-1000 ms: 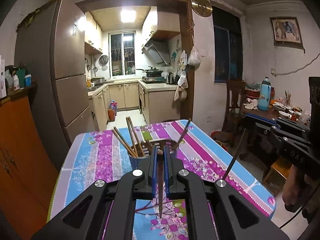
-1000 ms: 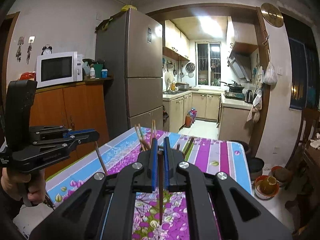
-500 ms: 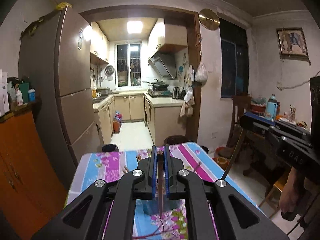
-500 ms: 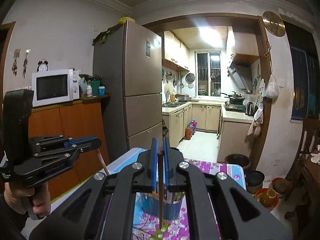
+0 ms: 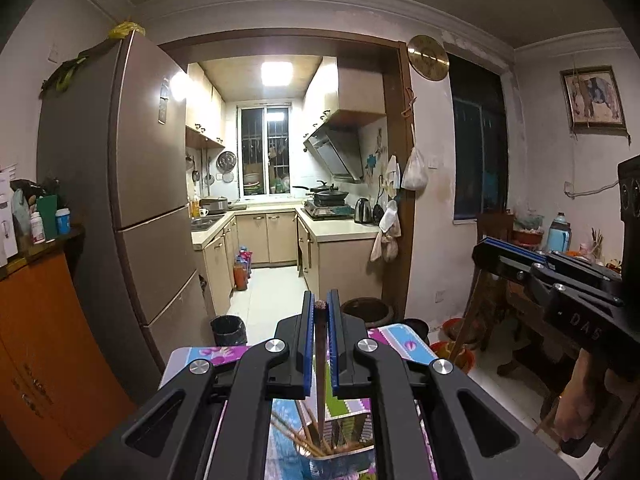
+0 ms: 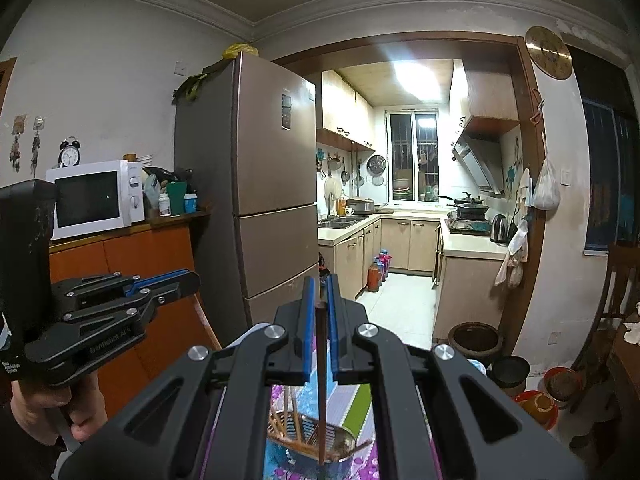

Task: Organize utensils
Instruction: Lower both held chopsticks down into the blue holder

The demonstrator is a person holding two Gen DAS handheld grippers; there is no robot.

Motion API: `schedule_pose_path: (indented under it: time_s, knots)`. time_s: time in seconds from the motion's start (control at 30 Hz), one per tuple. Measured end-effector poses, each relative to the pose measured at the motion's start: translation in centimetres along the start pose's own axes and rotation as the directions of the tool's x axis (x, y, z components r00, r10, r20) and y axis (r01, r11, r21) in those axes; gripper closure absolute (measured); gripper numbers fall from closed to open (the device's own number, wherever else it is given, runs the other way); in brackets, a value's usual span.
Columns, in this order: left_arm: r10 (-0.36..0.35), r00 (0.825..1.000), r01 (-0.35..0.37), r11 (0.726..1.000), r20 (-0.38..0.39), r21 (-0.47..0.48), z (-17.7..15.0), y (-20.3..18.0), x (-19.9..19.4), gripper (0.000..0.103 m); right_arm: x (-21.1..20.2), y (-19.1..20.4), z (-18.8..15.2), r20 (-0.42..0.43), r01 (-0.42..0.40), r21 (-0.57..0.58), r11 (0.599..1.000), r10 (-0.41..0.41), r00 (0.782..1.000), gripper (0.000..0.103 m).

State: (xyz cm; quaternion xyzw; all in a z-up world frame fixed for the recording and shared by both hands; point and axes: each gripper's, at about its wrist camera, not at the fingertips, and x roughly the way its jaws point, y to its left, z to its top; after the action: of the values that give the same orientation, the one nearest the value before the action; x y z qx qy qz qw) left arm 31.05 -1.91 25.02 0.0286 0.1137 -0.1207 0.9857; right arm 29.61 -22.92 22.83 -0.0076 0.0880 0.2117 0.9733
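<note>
Utensil holder [image 6: 312, 440] sat on the bench [image 5: 200, 354], fridge [image 6: 260, 184] behind it, microwave [image 6: 92, 194] left of the fridge.

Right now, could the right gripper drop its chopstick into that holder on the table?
Probably yes. The right gripper pinches a dark chopstick that hangs point-down over the open utensil holder, with nothing in between. The sticks already inside leave a gap.
</note>
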Motion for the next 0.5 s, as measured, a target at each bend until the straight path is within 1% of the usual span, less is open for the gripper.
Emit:
schedule_pose_path:
  time_s: [0.17,0.5]
  knots:
    - [-0.01,1.0,0.01,1.0,-0.006,0.006,0.0,0.0,2.8,0.095,2.4,-0.8,-0.5,-0.015,-0.002,0.012,1.0,0.002,1.0,0.098]
    - [-0.032,0.998,0.032,0.999,-0.046,-0.005,-2.2,0.8,7.9,0.095,6.9,-1.8,-2.6,-0.07,-0.001,0.038,0.999,0.003,0.998,0.098]
